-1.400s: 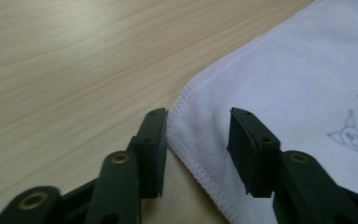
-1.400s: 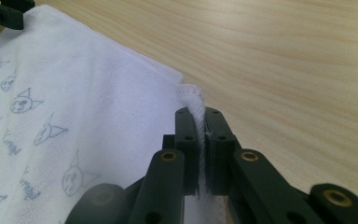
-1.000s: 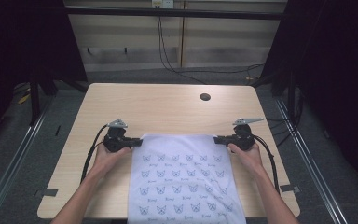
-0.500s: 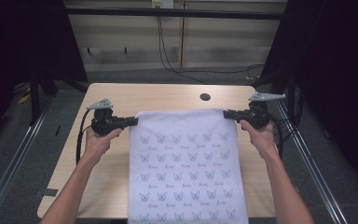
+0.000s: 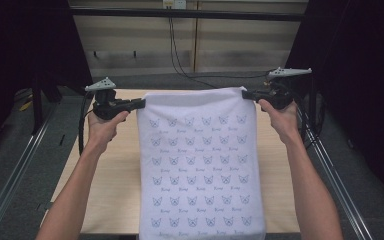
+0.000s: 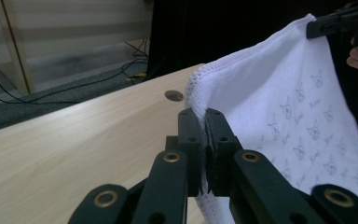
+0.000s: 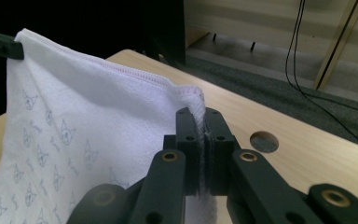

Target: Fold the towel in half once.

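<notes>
Dark walls and a grey floor with trailing black cables surround a pale wooden table point(image 5: 110, 165) with a round hole point(image 6: 174, 95) near its far edge. White terry towel printed with small blue cat faces point(image 5: 200, 165) hangs lifted above the table, its lower edge apparently past the near rim. Left gripper point(image 5: 139, 103) and right gripper point(image 5: 246, 93), jaws clamped on the two top corners, hold the hem taut between them, probably so the cloth spreads flat for folding or laying out.
</notes>
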### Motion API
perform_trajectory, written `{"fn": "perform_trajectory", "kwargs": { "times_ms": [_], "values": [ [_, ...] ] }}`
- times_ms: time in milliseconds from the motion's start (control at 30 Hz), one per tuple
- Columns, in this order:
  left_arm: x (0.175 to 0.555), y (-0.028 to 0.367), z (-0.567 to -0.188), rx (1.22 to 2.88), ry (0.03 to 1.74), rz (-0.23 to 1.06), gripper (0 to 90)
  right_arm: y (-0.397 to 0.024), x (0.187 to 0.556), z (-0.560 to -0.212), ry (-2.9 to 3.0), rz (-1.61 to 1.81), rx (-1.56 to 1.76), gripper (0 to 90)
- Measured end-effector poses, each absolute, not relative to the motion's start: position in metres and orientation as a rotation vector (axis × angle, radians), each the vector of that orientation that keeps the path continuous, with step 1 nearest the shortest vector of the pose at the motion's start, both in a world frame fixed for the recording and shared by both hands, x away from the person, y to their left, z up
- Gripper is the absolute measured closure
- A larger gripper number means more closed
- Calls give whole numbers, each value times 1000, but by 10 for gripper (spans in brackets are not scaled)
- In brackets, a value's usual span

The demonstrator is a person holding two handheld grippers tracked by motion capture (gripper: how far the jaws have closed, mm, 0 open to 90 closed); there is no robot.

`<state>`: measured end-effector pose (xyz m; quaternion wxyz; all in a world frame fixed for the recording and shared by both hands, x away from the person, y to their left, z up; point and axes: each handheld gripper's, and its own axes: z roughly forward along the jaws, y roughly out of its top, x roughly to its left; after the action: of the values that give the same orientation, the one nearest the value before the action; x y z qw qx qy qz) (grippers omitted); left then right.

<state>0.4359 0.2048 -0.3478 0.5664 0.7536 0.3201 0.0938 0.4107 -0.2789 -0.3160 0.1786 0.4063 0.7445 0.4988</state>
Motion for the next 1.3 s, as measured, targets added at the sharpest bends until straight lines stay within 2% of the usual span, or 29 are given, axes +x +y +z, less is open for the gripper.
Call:
{"fn": "perform_trajectory", "kwargs": {
  "times_ms": [200, 367, 567, 733, 1067, 1300],
  "values": [
    [451, 202, -325, 1765, 757, 259, 866, -278, 422, -299, 2076, 1400, 1167, 866],
    [440, 201, -308, 1770, 695, 276, 869, -280, 420, -284, 2064, 1403, 1124, 871],
    [413, 202, -328, 1790, 655, 223, 870, -283, 396, -309, 2120, 1431, 1114, 871],
    [384, 201, -348, 1821, 625, 171, 869, -289, 367, -336, 2158, 1486, 1121, 872],
    [315, 214, -394, 1862, 590, 23, 869, -294, 283, -382, 2313, 1483, 1078, 871],
    [276, 219, -413, 1861, 595, -36, 869, -299, 230, -393, 2335, 1555, 1075, 871]
  ]
}}
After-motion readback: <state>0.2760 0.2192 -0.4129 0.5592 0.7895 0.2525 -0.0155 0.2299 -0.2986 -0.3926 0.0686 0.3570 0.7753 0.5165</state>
